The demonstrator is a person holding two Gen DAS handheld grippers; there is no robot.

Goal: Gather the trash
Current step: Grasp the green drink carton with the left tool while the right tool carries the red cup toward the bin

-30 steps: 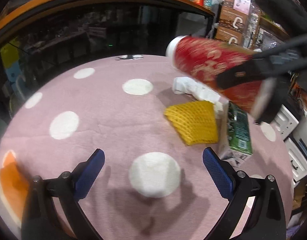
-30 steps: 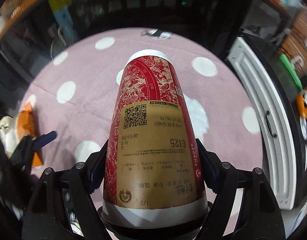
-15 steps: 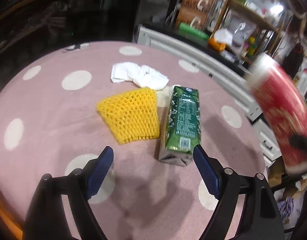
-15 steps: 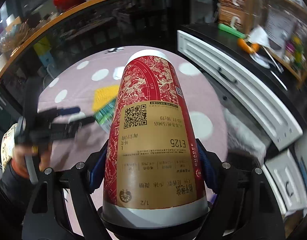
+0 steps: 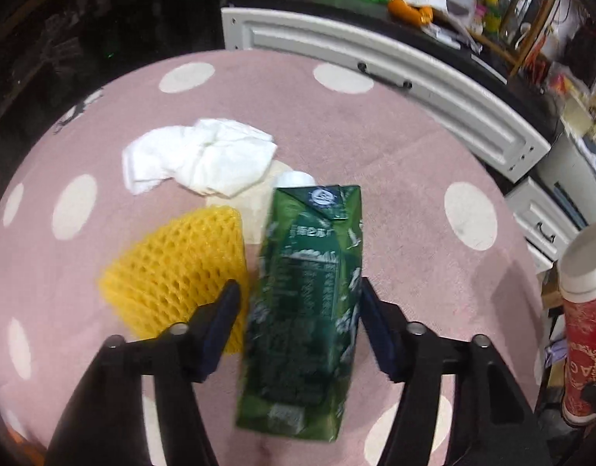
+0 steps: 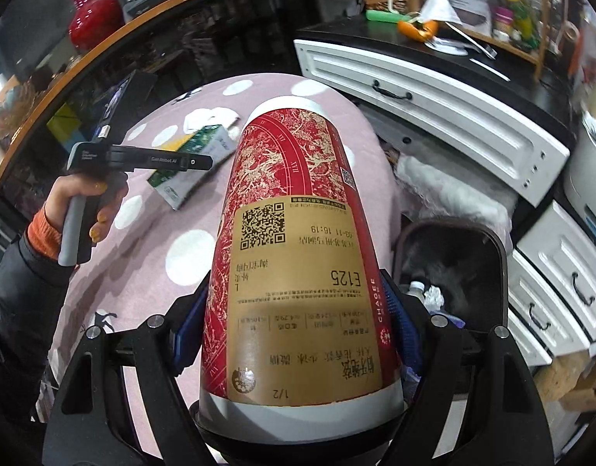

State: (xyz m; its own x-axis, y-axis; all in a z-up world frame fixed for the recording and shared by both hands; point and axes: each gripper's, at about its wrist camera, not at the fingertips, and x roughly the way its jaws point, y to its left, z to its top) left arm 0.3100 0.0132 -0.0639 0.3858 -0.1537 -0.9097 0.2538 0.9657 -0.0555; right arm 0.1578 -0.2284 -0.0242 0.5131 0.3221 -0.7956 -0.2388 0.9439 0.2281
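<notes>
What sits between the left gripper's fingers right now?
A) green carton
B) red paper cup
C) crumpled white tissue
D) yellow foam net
A: in the left wrist view the green carton lies between the left gripper fingers, which have just been closing around it; the yellow foam net lies beside it and the red paper cup is in the right gripper.

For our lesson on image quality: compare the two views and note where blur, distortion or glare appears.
Left wrist view: the green carton between the left tool is smeared by motion blur, while the white tissue stays fairly sharp. Right wrist view: the red cup held in the right tool is crisp; fisheye distortion bows the white drawers.
</notes>
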